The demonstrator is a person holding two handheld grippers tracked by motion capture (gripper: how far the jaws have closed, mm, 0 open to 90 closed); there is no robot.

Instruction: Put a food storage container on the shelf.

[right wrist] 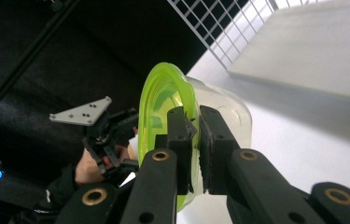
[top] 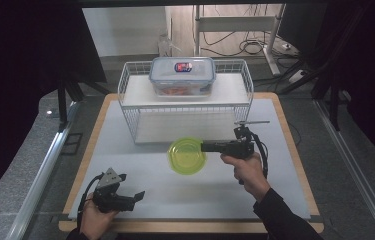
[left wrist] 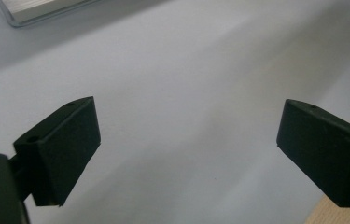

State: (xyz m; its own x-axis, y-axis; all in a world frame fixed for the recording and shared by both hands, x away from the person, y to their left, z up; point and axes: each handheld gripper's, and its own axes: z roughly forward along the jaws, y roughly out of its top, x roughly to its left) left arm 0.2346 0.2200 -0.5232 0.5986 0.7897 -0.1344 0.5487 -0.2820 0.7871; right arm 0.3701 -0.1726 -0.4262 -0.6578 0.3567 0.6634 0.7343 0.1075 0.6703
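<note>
My right gripper pinches the rim of the green-lidded container, holding it above the table just before the wire rack. My left gripper rests near the table's front edge, jaws wide apart and empty.

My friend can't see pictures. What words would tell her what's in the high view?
The right gripper holds a round green-lidded container by its rim above a white table. The left gripper rests open near the table's front edge. Behind stands a white wire rack with a clear lidded food box on top.
</note>
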